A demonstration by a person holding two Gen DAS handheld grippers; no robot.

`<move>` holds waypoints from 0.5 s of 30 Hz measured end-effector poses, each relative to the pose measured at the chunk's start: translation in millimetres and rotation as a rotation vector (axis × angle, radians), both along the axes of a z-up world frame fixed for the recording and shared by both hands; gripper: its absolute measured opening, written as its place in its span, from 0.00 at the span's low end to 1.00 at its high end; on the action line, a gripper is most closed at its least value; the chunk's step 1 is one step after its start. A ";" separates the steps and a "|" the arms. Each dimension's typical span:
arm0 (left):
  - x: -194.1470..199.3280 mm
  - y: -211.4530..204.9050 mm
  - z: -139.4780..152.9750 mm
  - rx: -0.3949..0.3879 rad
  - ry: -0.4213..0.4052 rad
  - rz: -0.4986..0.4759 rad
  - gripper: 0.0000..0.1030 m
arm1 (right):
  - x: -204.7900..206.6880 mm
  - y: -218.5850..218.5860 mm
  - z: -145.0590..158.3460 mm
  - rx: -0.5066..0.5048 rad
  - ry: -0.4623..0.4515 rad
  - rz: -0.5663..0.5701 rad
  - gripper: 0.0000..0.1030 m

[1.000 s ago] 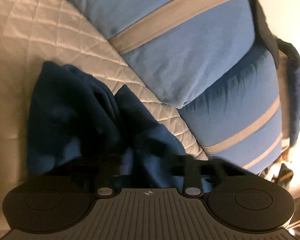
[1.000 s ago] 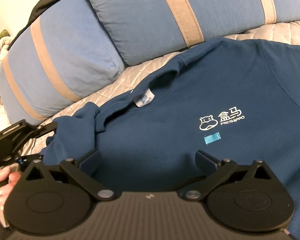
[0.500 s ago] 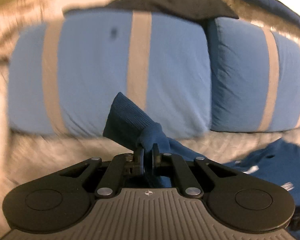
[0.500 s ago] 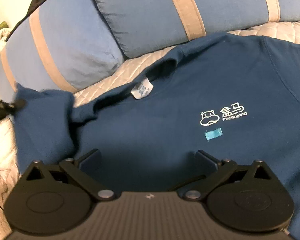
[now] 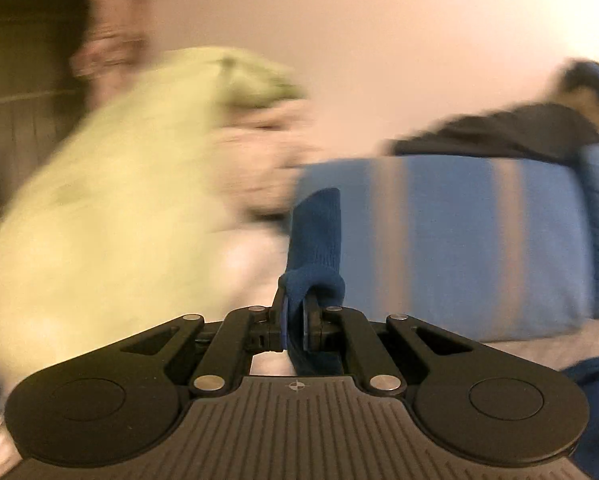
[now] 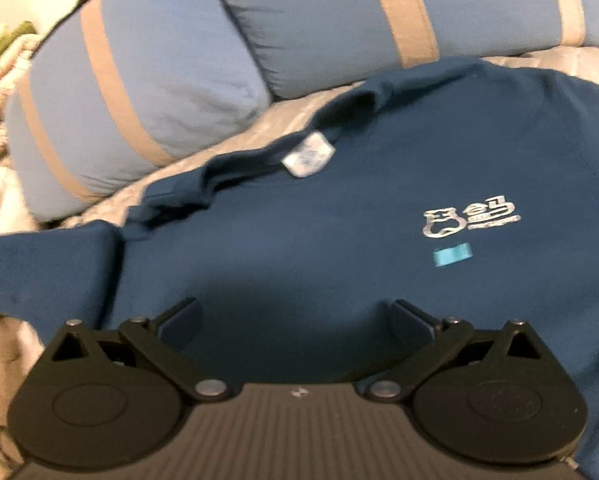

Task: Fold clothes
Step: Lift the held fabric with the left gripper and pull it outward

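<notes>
Your left gripper (image 5: 295, 320) had closed its jaws on the sleeve cuff (image 5: 315, 236) and swung it up off the bed, toward the pillows (image 5: 459, 240). Your right gripper (image 6: 295, 320) stayed spread over the shirt (image 6: 339, 240), lying flat near the bed's head. The sleeve fold was probably starting.

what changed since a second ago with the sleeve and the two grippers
The left gripper closed on the sleeve cuff and pulled the sleeve out sideways, off the bed. The right gripper stayed open over the shirt; the pillows did not move.
</notes>
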State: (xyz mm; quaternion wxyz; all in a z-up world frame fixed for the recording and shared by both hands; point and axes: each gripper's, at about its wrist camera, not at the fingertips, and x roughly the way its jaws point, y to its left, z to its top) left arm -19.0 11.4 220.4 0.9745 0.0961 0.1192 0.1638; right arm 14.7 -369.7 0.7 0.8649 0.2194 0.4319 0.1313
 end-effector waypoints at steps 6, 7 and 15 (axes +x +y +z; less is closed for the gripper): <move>-60.1 98.6 -104.9 -0.081 0.091 0.269 0.07 | -7.9 7.0 5.4 0.082 -0.021 0.080 1.00; -66.0 109.2 -125.5 -0.115 0.120 0.298 0.07 | -8.5 8.4 5.6 0.073 -0.025 0.081 1.00; -77.5 121.1 -200.1 -0.241 0.203 0.447 0.09 | -5.8 7.6 -5.7 0.052 0.029 0.058 1.00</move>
